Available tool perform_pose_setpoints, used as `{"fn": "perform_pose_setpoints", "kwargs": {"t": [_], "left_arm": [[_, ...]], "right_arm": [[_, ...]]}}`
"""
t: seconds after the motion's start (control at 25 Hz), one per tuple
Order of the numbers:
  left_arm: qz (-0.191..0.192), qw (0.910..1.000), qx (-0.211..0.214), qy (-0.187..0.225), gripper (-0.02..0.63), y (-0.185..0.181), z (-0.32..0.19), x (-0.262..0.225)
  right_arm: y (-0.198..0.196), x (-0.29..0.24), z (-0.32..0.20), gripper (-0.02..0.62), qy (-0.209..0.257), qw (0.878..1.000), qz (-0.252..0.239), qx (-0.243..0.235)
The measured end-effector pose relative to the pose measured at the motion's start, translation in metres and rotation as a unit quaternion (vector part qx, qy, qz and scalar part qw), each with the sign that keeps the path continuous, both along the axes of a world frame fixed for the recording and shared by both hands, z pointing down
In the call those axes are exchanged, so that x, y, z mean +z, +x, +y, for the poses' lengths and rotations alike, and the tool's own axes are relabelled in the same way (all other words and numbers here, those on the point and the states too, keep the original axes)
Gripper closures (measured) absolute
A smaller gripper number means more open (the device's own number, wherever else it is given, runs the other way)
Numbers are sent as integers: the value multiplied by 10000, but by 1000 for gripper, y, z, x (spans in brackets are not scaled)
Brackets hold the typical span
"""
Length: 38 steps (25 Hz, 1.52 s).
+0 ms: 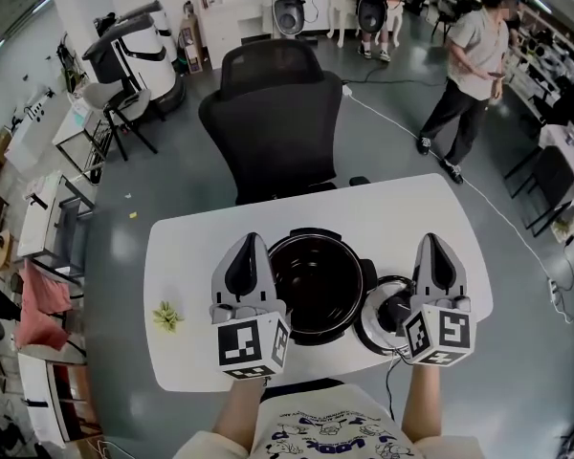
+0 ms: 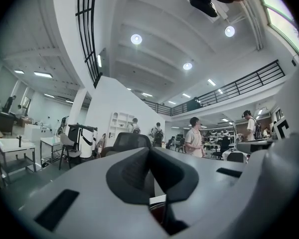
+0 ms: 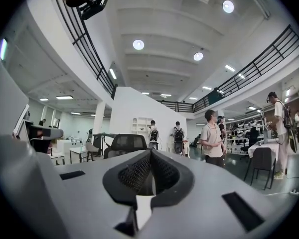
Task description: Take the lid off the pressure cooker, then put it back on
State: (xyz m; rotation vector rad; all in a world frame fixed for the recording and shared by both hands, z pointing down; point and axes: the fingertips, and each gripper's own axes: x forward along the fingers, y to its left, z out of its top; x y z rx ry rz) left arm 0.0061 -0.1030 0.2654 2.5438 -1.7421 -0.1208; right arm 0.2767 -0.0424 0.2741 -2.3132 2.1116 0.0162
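Jaws of the left gripper (image 1: 250, 241) are clenched together and hold nothing; in the left gripper view their dark pads (image 2: 130, 176) meet along one seam and point level across the room. Jaws of the right gripper (image 1: 436, 240) are clenched the same way, the meshed pads (image 3: 134, 176) pressed face to face with nothing between them, also pointing level.

Between the two pairs of jaws and below them, the pressure cooker (image 1: 318, 280) stands on the white counter (image 1: 392, 208) with its dark pot open to the top. It sits just to the right of the left jaws. The lid (image 1: 383, 306) is off and lies flat on the counter just beside the cooker's right side, under and slightly left of the right jaws; the right gripper's body covers part of it. Neither pair of jaws touches cooker or lid.

Left of the left jaws, well apart from the cooker, a small green thing (image 1: 166, 316) lies on the counter. Straight ahead of both pairs of jaws, past the counter's far edge, stands a black office chair (image 1: 273, 122). Farther off, ahead and to the right of the right jaws, a person (image 1: 474, 65) stands on the grey floor
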Motion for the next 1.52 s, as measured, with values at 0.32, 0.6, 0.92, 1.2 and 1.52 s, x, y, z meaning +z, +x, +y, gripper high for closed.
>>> {"fn": "perform_pose_setpoints", "kwargs": {"t": [0.32, 0.6, 0.92, 1.2, 1.52], "left_arm": [[6, 10000, 42, -45, 594, 2, -6, 3], [101, 9998, 76, -149, 594, 1, -12, 8], [118, 9992, 24, -381, 592, -5, -14, 17], [200, 9969, -92, -758, 576, -26, -19, 40], [403, 9895, -222, -1367, 508, -48, -17, 85]], "right_arm": [[5, 2, -3, 583, 18, 10000, -68, 46], [4, 6, -6, 581, -77, 10000, -27, 22], [13, 12, -3, 581, -226, 9997, 6, 62], [22, 35, -3, 524, -649, 9979, -21, 1], [31, 82, 1, 455, -1323, 9911, -141, -69]]}}
